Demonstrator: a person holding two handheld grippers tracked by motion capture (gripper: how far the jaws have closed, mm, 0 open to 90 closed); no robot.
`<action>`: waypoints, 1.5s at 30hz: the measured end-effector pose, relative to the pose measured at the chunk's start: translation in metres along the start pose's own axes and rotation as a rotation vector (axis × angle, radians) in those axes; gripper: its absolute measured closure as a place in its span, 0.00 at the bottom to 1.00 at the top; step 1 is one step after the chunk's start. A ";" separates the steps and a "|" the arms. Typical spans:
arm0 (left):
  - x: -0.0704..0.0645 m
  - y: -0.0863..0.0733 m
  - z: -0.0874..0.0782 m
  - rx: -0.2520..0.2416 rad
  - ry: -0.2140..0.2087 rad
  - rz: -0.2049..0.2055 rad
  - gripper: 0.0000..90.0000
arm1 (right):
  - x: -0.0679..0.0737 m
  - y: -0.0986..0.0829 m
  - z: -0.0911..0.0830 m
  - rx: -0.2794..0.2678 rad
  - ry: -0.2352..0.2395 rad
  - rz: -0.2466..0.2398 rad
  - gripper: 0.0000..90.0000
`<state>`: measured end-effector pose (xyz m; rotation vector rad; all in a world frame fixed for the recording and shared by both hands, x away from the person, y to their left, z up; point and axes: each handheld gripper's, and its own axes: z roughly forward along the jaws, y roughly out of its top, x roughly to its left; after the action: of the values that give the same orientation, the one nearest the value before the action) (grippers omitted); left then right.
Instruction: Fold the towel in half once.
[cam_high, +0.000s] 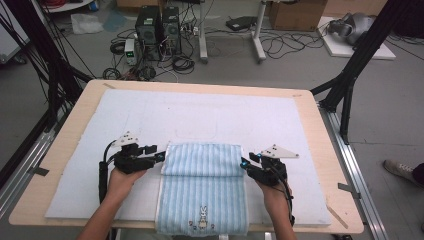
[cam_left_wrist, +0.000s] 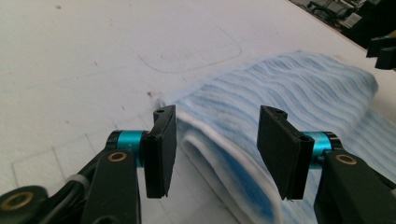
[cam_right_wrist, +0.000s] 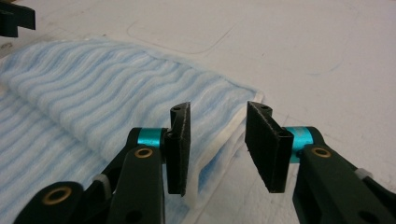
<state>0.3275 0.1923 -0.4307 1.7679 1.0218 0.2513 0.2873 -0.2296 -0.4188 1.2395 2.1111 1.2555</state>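
Seen from the high view, your two hands bracket a blue striped towel (cam_high: 202, 185) on the white mat (cam_high: 150, 115) that covers the wooden table (cam_high: 325, 140). Its far part is folded back over itself, and its near end, with a small rabbit motif (cam_high: 203, 216), hangs over the table's front edge.

Your left gripper (cam_high: 159, 156) sits at the fold's left end, your right gripper (cam_high: 246, 161) at its right end.

The left gripper view brings out what the high view cannot: the left gripper's (cam_left_wrist: 217, 149) jaws stand parted, released, straddling the layered white-edged hem.

The right gripper view shows the same on the other side: the right gripper's (cam_right_wrist: 217, 144) jaws are spread, gripping nothing, with the folded corner lying between them.
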 end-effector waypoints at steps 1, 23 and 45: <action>0.003 0.002 0.003 -0.001 0.002 -0.004 0.52 | -0.001 0.002 0.001 0.001 -0.003 0.000 0.65; 0.012 0.013 0.061 0.151 0.045 0.008 0.68 | -0.024 0.031 0.074 0.218 -0.043 0.051 0.59; 0.009 0.026 0.025 0.034 -0.020 0.040 0.99 | -0.013 0.033 0.056 0.128 -0.017 -0.032 0.97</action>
<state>0.3615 0.1793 -0.4228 1.8193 0.9824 0.2420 0.3493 -0.2057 -0.4211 1.2592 2.2199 1.1075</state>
